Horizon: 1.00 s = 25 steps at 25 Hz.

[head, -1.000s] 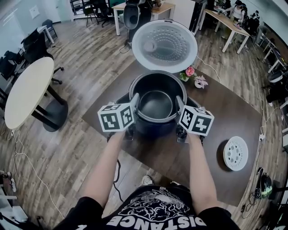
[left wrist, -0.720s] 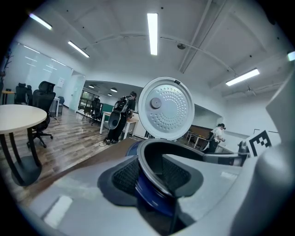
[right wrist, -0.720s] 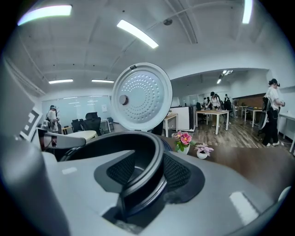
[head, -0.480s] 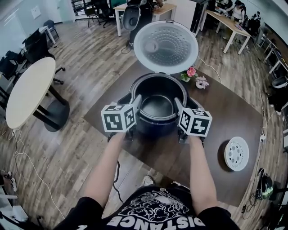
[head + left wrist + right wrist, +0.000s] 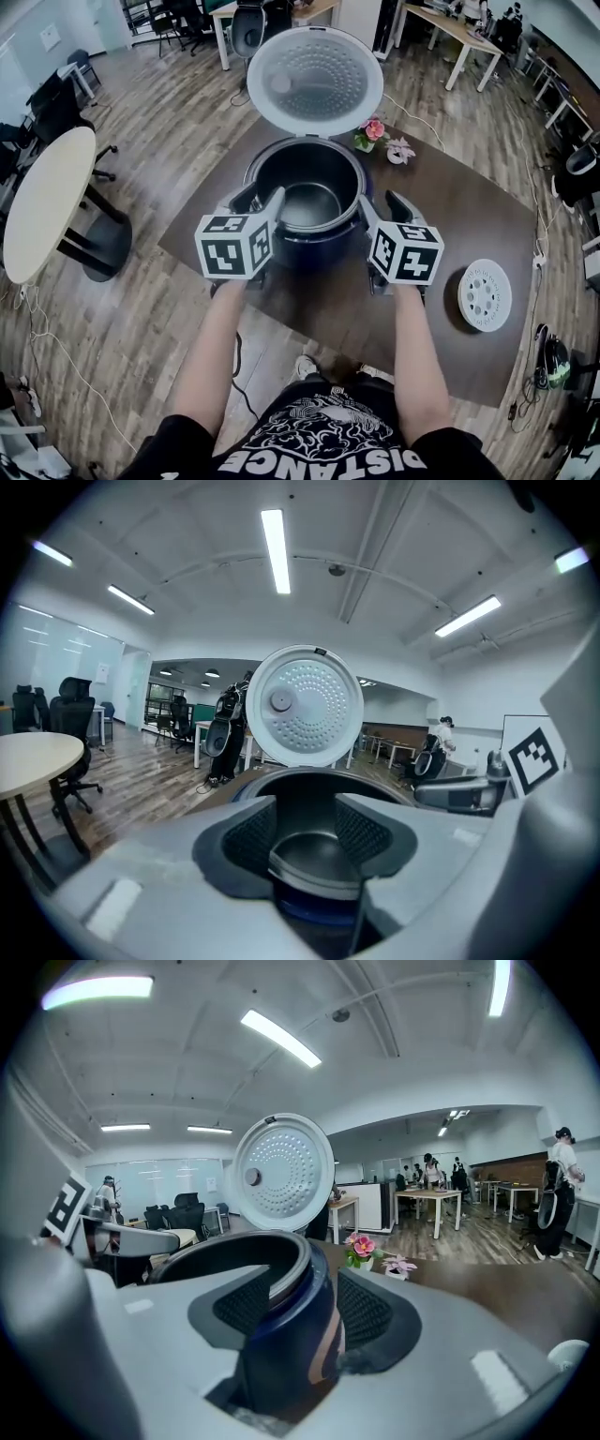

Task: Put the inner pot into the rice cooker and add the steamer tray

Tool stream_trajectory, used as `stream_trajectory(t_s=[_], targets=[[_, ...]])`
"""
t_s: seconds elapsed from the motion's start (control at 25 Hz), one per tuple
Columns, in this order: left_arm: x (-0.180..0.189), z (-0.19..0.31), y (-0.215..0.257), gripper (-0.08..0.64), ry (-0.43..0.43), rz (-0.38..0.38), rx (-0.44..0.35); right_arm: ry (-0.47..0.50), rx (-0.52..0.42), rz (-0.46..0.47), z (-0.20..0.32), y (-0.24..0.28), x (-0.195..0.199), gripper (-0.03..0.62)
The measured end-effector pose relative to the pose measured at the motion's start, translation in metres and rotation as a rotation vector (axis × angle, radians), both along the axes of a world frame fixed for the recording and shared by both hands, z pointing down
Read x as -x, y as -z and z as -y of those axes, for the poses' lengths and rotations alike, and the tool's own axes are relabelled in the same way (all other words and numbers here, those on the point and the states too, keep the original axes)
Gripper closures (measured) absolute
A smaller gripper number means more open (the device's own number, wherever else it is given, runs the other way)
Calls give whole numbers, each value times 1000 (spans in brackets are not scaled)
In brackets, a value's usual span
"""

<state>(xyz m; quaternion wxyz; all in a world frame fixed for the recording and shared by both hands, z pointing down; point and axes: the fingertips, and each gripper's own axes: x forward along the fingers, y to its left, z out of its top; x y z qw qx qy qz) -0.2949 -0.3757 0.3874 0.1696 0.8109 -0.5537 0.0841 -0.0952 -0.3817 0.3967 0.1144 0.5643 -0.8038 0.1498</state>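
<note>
The dark blue rice cooker (image 5: 314,246) stands on the brown table (image 5: 450,225) with its white lid (image 5: 314,80) raised. The grey inner pot (image 5: 309,202) sits down inside it. My left gripper (image 5: 258,199) is at the cooker's left rim with its jaws opening. In the left gripper view (image 5: 305,832) the pot's rim (image 5: 314,860) shows through the gap, and the pads are off it. My right gripper (image 5: 382,208) straddles the cooker's right wall (image 5: 286,1335), one pad inside and one outside, neither pressing. The white steamer tray (image 5: 485,294) lies on the table at the right.
A small vase of pink flowers (image 5: 371,131) stands behind the cooker to the right. A round pale table (image 5: 42,202) is off to the left over the wood floor. Office desks and chairs fill the far background.
Both grippers' jaws have spread and come off the pot's rim, drawing back slightly toward me. The inner pot now sits deeper in the cooker.
</note>
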Motion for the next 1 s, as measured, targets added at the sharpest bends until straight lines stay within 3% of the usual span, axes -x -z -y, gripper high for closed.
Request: stream_trajectory(t_s=[0.36,0.52,0.84,1.0], targets=[[-51,-17,4,307,-71,-15,-1,-74,-11,-12,-37,1,-55,342],[-80,-21,10,288,-97,22,-22,-111,-17,-6,-53,1,-86,334],[-136,-29,25,258,-125,69,-62,-200,-16,24,-81,3,-163,311],[-180,-34,37,258,-171,58,-104,-251,-20,37,-94,3,-208,307]])
